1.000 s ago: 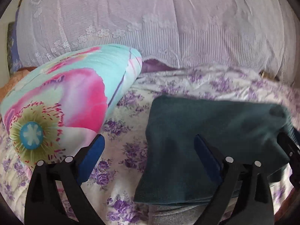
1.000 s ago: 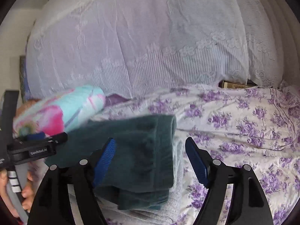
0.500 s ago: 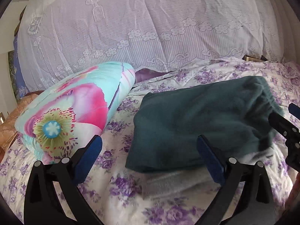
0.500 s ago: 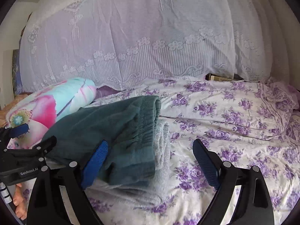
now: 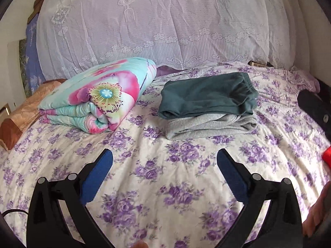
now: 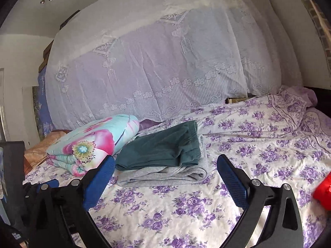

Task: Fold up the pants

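**Folded pants stacked on the bed, both grippers held clear and empty**

A rolled floral quilt [image 5: 99, 95] lies to the left of the clothes, near them but with a strip of bedsheet [image 5: 157, 177] between. A brownish-orange cushion [image 5: 22, 115] sits further left at the bed's edge. Behind everything a white lace curtain [image 5: 165, 24] hangs down to the mattress and closes off the far side. A red object [image 6: 323, 192] shows at the right border of the right wrist view; what it is cannot be told. At the left of that view the dark body of the other gripper crowds the lower corner.

The purple-flowered sheet spreads wide and unoccupied in front of the stack and off to its right, up to a rumpled pillowcase [image 6: 293, 105] in the far right corner. The tightest spot is the gap between quilt and clothes.

The dark green pants [image 5: 206, 97] lie folded flat on top of a folded grey garment [image 5: 211, 126], whose lower edge sticks out towards the cameras. The elastic waistband faces right.

The left gripper [image 5: 164, 163] has its jaws spread wide with nothing between them; the stack lies ahead of it and slightly right, well apart from the blue pads. The right gripper [image 6: 165, 169] is likewise released and empty, with the stack ahead and to the left, its near edge showing just past the left pad [image 6: 101, 177].
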Tool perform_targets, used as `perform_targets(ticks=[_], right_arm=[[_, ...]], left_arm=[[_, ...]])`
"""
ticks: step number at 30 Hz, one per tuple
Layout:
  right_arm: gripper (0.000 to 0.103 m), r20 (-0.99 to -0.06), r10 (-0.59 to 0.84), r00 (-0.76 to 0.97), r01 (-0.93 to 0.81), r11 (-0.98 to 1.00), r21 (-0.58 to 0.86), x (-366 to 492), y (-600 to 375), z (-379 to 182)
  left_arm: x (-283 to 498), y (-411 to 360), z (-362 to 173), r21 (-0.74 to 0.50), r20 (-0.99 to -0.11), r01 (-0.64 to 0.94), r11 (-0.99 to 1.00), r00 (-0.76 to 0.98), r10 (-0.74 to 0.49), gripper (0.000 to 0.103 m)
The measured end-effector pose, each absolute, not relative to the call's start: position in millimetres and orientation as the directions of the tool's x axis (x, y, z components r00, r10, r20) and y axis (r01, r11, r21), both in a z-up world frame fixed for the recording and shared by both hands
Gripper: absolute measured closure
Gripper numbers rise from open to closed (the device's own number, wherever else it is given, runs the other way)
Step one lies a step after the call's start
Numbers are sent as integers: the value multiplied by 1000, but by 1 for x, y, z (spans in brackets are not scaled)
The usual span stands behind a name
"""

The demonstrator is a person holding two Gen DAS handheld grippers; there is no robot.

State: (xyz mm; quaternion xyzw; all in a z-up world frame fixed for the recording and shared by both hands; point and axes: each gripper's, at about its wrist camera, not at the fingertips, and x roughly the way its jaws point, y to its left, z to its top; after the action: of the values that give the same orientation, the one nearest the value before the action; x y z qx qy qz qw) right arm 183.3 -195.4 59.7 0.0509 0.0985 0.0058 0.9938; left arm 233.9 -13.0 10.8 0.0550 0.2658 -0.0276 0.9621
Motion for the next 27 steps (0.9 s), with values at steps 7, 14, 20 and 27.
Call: perform_targets(ticks=[7,14,20,27], right_arm=[[4,-196,27,980,-19,999,39,189,-187,55],[4,-225,55,973,-39,996,79,195,-194,53],[4,-212,60,975,-45,996,76,191,-191,56],[4,-219,66,974,-55,997,56,192,-185,55]], left_arm=[[236,-13,11,104,-526,82,991,850,-15,5],[227,-8,20,126,-457,23,992,889,37,5],[222,-7,26,90,-447,52,995,895,-6,5],[221,-4,29,61,-452,62,996,892,-27,5]])
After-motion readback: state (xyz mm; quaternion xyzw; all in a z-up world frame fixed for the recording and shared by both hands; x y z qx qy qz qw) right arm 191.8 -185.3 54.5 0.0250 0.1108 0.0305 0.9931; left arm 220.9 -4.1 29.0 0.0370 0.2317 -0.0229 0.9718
